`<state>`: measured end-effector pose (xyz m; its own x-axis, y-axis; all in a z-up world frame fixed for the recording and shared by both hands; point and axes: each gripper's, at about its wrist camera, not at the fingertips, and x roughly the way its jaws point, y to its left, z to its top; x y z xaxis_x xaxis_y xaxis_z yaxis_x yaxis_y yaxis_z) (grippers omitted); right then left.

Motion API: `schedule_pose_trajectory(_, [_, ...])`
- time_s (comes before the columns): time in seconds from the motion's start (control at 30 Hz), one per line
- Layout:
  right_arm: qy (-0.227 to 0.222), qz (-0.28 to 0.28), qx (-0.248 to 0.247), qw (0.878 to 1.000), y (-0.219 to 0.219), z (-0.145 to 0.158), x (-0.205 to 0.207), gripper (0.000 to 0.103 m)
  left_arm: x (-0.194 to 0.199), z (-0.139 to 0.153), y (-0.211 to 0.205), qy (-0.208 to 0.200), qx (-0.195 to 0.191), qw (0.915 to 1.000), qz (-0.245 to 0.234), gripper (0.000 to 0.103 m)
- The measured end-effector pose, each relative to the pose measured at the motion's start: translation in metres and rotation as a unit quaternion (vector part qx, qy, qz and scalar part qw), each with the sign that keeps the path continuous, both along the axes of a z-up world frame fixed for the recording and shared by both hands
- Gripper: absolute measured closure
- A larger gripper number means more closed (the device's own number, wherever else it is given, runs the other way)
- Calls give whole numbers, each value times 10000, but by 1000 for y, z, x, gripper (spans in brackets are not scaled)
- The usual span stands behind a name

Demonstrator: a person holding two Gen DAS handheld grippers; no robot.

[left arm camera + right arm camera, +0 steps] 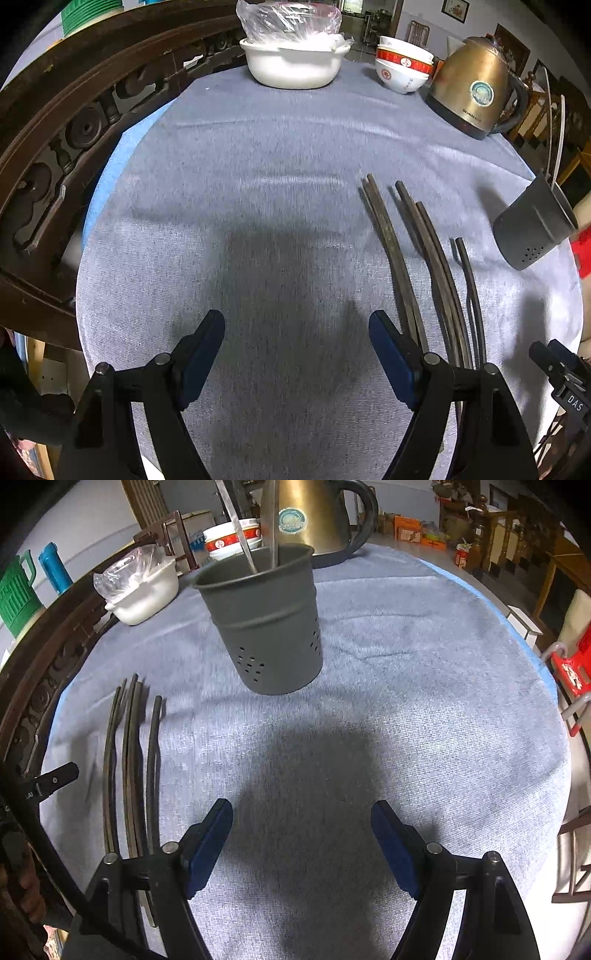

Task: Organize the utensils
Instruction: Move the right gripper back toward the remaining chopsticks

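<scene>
In the left wrist view, the left gripper (297, 332) is seen hovering above the grey cloth-covered round table (258, 184), its blue-padded fingers (207, 350) spread wide with nothing between them. Just to its right, a row of dark, slender wooden chopsticks (417, 258) is laid out flat on the cloth, roughly parallel. Beyond them the grey perforated cylindrical utensil holder (532, 229) is seen, with pale utensil handles standing in it. A white ceramic pot under a plastic-wrapped bowl (293, 62), stacked red-and-white bowls (404, 70) and a brass-coloured electric kettle (476, 85) are set at the far edge.

In the right wrist view, the right gripper (301, 823) is likewise held open and empty over bare cloth. The holder stands upright straight ahead, well apart from the fingers; the chopsticks lie to the left.

The step in hand is judged to be the approach for a first pick-up. Next, one gripper must be brought across a chopstick and closed on it, before it is carried to the holder.
</scene>
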<state>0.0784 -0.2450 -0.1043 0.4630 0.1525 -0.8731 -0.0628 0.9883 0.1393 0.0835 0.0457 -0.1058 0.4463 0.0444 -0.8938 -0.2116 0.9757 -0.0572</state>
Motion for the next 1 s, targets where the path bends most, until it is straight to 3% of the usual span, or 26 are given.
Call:
schedule_pose_trajectory(0.53, [314, 79, -348, 9989, 9, -10, 9, 22, 4, -22, 2, 451, 188, 9988, -44, 22])
schedule_pose_trajectory(1.0, [400, 261, -685, 9965, 28, -18, 17, 17, 6, -29, 8, 522, 205, 9984, 1, 11])
